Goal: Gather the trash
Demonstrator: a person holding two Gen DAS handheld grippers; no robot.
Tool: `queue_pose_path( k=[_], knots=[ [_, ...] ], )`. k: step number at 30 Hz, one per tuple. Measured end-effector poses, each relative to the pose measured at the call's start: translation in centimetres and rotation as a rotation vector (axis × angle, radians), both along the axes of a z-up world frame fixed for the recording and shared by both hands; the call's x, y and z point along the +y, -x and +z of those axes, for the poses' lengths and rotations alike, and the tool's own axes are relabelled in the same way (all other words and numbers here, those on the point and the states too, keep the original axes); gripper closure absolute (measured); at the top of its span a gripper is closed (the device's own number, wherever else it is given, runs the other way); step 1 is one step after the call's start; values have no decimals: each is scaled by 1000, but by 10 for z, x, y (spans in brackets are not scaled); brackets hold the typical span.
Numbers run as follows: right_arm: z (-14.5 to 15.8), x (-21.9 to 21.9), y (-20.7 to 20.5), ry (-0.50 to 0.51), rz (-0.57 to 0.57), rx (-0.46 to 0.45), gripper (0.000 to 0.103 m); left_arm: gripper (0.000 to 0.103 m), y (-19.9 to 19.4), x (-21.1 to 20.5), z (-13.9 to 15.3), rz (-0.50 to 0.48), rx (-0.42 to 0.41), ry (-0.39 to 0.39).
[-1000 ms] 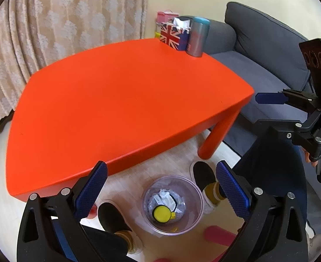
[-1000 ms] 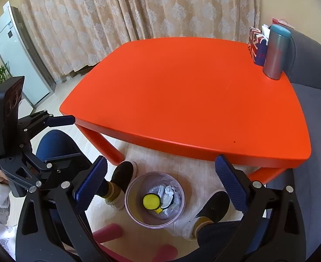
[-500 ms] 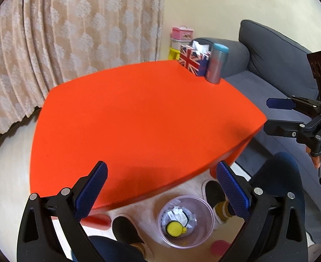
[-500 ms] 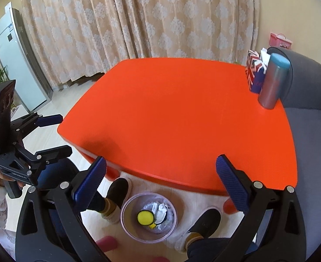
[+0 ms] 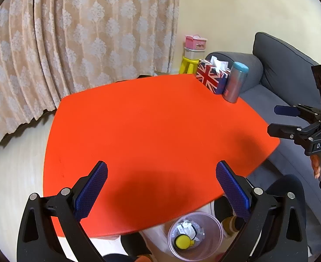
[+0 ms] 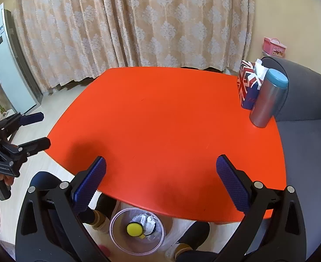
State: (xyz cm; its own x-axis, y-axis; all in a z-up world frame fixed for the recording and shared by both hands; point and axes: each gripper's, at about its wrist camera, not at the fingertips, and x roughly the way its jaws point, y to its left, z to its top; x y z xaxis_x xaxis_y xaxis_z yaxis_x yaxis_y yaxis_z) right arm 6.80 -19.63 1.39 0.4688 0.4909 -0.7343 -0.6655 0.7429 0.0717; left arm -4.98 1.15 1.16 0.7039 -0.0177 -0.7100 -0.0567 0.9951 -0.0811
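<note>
A clear plastic trash bin [image 5: 212,246] stands on the floor at the near edge of the orange table [image 5: 151,131]. It holds crumpled white paper [image 5: 187,227] and a yellow-capped item [image 5: 182,241]. The bin also shows in the right wrist view [image 6: 118,240]. My left gripper [image 5: 161,187] is open and empty above the table's near part. My right gripper [image 6: 160,185] is open and empty over the near edge. Each gripper shows at the side of the other's view, the right one [image 5: 278,120] and the left one [image 6: 42,130].
A Union Jack tissue box [image 5: 211,77] and a metal tumbler with a blue lid [image 5: 234,84] stand at the table's far right corner. A grey sofa [image 5: 291,69] is on the right. Curtains [image 6: 138,21] hang behind. The person's feet [image 6: 195,235] flank the bin.
Both grippers have risen and tilted up, so the table fills more of each view and the bin has slid toward the bottom edge. Both stay open and empty.
</note>
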Motion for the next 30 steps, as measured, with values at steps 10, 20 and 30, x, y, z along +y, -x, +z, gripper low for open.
queue_pose_path(
  k=[10, 20, 30],
  knots=[
    [8, 13, -16, 0, 26, -24, 4, 6, -24, 18, 3, 36, -8, -1],
    [10, 24, -26, -9, 41, -37, 4, 6, -35, 29, -1, 72, 19, -3],
    [9, 29, -29, -13, 48, -36, 4, 6, -35, 34, 2, 82, 15, 2]
  ],
)
